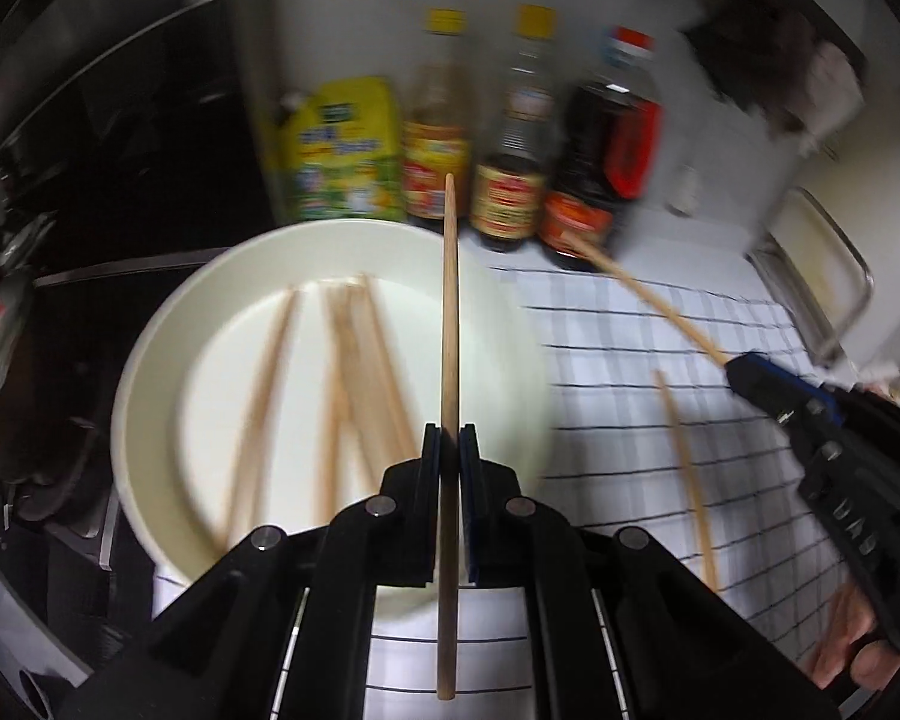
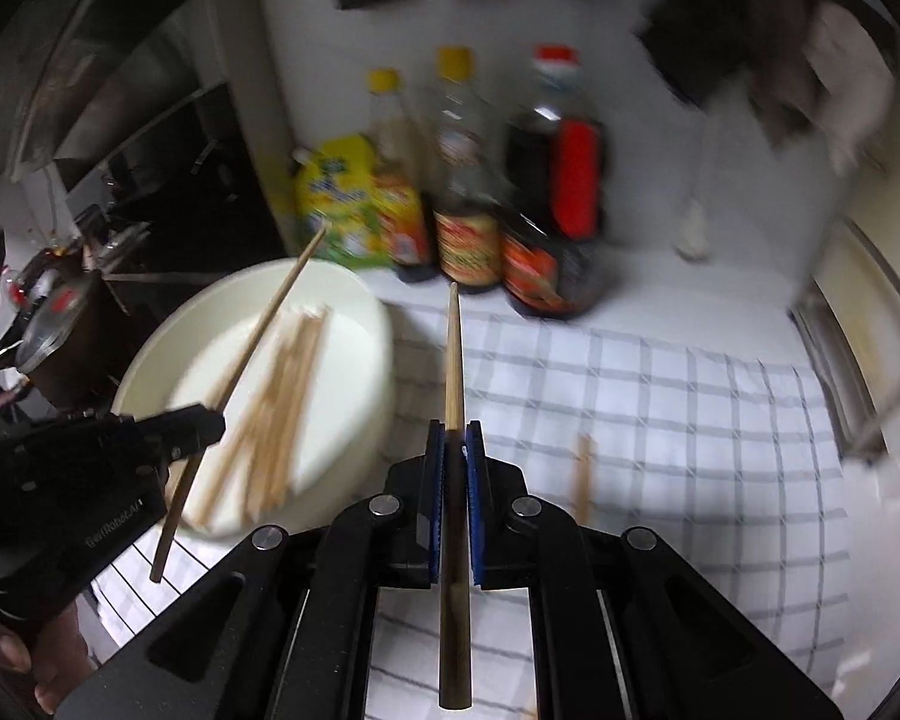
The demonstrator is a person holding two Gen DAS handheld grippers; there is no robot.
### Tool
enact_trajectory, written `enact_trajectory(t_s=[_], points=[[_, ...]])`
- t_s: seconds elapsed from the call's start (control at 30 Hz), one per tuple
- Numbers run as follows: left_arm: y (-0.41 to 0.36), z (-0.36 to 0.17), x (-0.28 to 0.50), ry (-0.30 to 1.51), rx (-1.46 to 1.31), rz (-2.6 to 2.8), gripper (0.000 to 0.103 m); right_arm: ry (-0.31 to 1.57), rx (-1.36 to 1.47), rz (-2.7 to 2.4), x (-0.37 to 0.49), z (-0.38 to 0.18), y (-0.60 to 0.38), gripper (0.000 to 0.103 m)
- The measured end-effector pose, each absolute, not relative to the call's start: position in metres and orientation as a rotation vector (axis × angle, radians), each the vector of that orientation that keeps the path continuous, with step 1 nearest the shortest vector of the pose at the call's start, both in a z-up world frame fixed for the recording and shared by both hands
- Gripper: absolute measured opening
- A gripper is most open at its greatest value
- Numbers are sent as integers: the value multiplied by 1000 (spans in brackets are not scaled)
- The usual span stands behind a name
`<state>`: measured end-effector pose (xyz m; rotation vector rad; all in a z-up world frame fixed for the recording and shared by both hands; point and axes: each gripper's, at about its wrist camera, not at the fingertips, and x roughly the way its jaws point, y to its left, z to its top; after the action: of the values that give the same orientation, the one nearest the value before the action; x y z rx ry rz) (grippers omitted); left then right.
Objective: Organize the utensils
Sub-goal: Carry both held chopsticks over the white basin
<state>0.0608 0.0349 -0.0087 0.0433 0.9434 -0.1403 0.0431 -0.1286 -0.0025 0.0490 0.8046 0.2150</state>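
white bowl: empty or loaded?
Loaded. The white bowl holds several loose chopsticks lying on its bottom; motion blur prevents an exact count.

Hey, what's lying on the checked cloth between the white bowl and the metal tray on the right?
One loose chopstick lies on the checked cloth between the white bowl and the metal tray; both wrist views show it.
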Motion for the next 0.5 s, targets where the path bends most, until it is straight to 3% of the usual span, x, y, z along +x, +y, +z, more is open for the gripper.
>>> enact_trajectory(t_s=[0.17,0.5], points=[[86,-10,72,949,32,-71,7,809,12,289,68,-1,-75,7],[134,-44,98,1027,12,-37,7,928,-11,310,115,-50,-1,7]])
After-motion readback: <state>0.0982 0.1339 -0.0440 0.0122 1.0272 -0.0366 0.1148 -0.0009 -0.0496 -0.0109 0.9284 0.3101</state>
